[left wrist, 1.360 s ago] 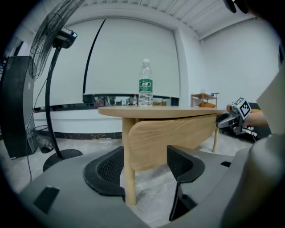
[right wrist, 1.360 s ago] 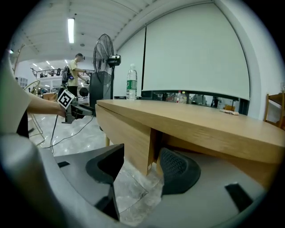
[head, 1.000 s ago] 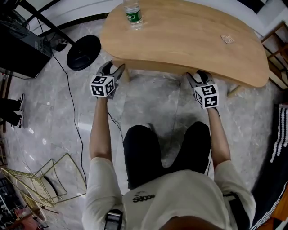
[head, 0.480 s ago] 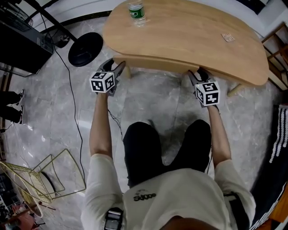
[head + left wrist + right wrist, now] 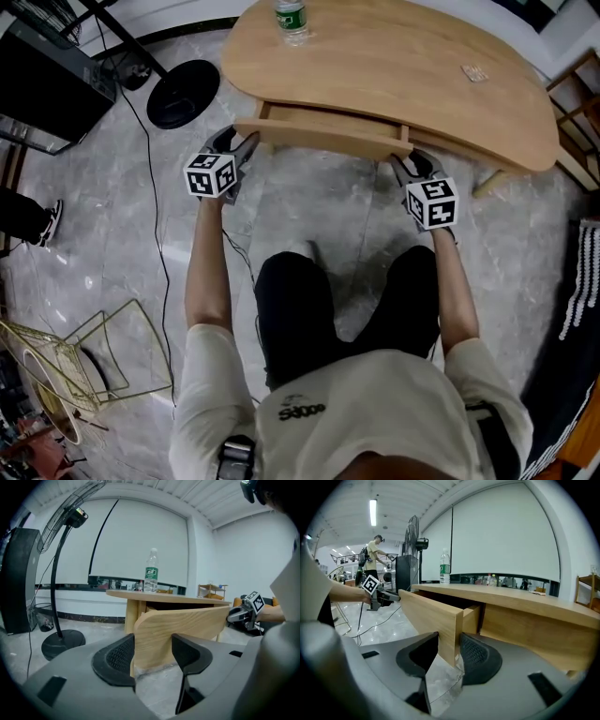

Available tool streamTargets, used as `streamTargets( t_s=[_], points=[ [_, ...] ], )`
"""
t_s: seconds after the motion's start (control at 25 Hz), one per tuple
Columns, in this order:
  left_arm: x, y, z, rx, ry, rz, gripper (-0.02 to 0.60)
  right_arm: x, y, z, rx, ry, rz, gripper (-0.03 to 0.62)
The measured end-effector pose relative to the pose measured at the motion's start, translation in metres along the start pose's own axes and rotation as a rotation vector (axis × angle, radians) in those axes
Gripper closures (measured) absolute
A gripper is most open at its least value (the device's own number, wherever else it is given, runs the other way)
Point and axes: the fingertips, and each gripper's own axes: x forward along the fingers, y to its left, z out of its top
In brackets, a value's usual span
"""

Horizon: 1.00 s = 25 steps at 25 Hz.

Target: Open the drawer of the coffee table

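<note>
The right gripper's [image 5: 450, 651] fingers [image 5: 480, 660] have just been closing and pinch the right end of the drawer front [image 5: 433, 616], with a pad on each face. The left gripper's [image 5: 152, 651] fingers [image 5: 119, 658] are set wider, after closing a little, and straddle the front's rounded left end. One pad lies against its edge. The other seems to press its face, though that contact is hard to judge.

The drawer [image 5: 328, 124] stands partly pulled out from under the coffee table [image 5: 487, 150], front toward the person, with a gripper at each end. A plastic bottle [image 5: 292, 19] stands upright on the wooden surface [image 5: 394, 70] near its far left edge. A fan's round black base [image 5: 183, 94] sits on the grey marble floor [image 5: 309, 206] near the table's left end.
</note>
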Motion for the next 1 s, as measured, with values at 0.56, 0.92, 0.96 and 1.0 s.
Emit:
streamTargets(
  t_s=[0.56, 0.92, 0.96, 1.0],
  points=[
    [-0.039, -0.019, -0.017, -0.018, 0.001, 0.031, 0.321, -0.032, 0.029, -0.013, 0.005, 0.009, 0.038, 0.456],
    [-0.061, -0.026, -0.026, -0.026, -0.007, 0.048, 0.321, -0.048, 0.044, -0.018, 0.003, -0.001, 0.108, 0.464],
    [-0.062, -0.027, -0.026, -0.028, -0.006, 0.051, 0.321, -0.049, 0.044, -0.019, 0.002, 0.003, 0.110, 0.464],
    [-0.064, -0.028, -0.027, -0.031, -0.005, 0.054, 0.321, -0.050, 0.045, -0.019, 0.001, 0.007, 0.111, 0.464]
  ],
)
